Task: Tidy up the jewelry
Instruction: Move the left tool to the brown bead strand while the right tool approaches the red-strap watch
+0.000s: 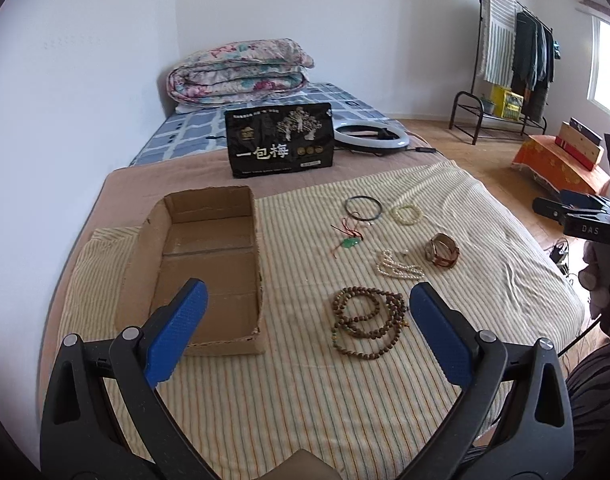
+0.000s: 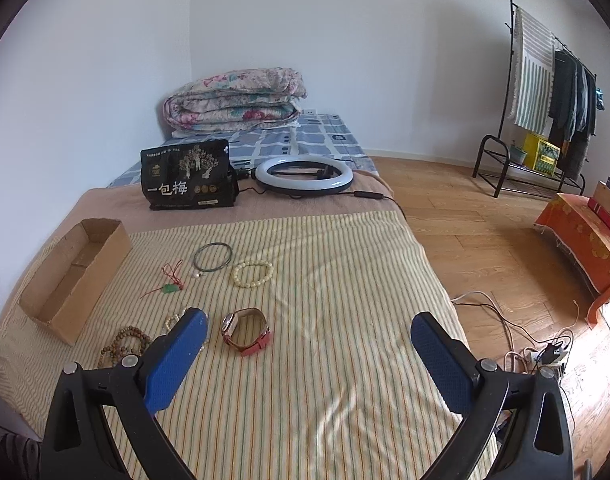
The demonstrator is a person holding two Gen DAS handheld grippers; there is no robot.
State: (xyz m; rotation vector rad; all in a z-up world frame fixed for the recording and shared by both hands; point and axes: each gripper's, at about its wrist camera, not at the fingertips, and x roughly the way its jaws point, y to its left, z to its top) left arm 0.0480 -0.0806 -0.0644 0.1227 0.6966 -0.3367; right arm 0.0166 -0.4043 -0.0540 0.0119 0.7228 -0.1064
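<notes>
Left claw (image 1: 307,304) released, blue pads spread wide, hovering above the striped sheet (image 1: 305,392) at the near end of the bed, grasping nothing. Right claw (image 2: 307,334) likewise released and empty, over the same sheet toward the bed's right edge.

Open cardboard box (image 1: 209,264) on the sheet near the bed's left edge, nothing visible inside. To its right, all loose on the sheet and apart from one another:
- wooden bead necklace (image 1: 367,322), coiled, nearest the near edge, between the left claw's pads in the left wrist view
- pearl strand (image 1: 399,267) just beyond it
- watch with a reddish-brown strap (image 2: 247,332), lying on its side, closer to the right edge
- green pendant on a red cord (image 1: 347,240) toward the middle
- thin dark bangle (image 1: 364,208) farther back
- pale bead bracelet (image 1: 405,213) just beside the bangle, on its right

Beyond the sheet's far edge, standing upright: black snack bag with gold print (image 1: 280,140). Ring light (image 2: 304,175) lying flat by the bag, toward the right edge. Folded floral quilt (image 1: 241,70) at the far end of the bed against the wall. Clothes rack (image 2: 545,92) across the wooden floor to the right.
</notes>
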